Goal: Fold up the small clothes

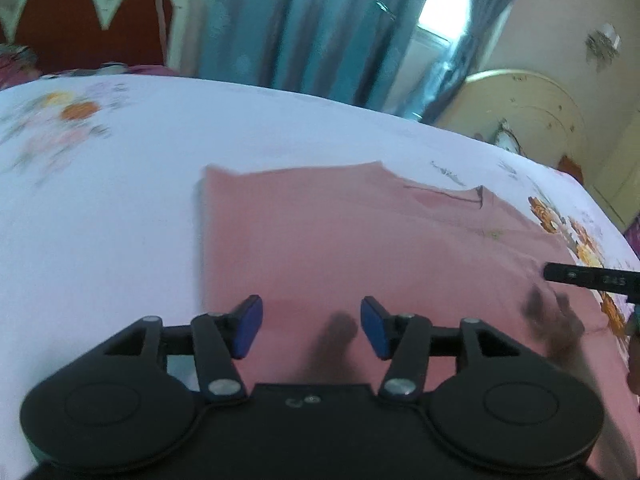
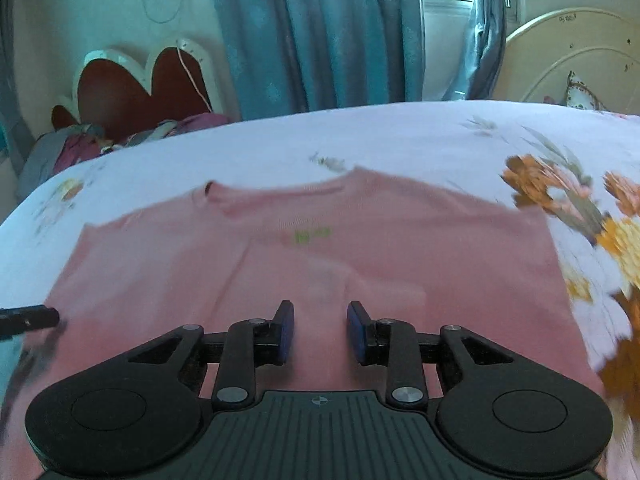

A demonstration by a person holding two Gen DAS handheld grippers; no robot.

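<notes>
A small pink shirt (image 1: 340, 240) lies flat on the bed, neckline at the far side, with a small green mark on the chest (image 2: 312, 236). My left gripper (image 1: 311, 326) is open and empty, hovering over the shirt's near left part. My right gripper (image 2: 320, 330) is open and empty over the shirt's (image 2: 320, 256) near middle. The right gripper's finger tip shows at the right edge of the left wrist view (image 1: 588, 276). The left gripper's finger tip shows at the left edge of the right wrist view (image 2: 28, 318).
The bed has a white sheet with orange flower prints (image 2: 560, 188). A red and white headboard (image 2: 136, 84) with a pile of clothes (image 2: 80, 144) is at the far left. Blue curtains (image 2: 320, 32) and a cream footboard (image 2: 568, 52) stand behind.
</notes>
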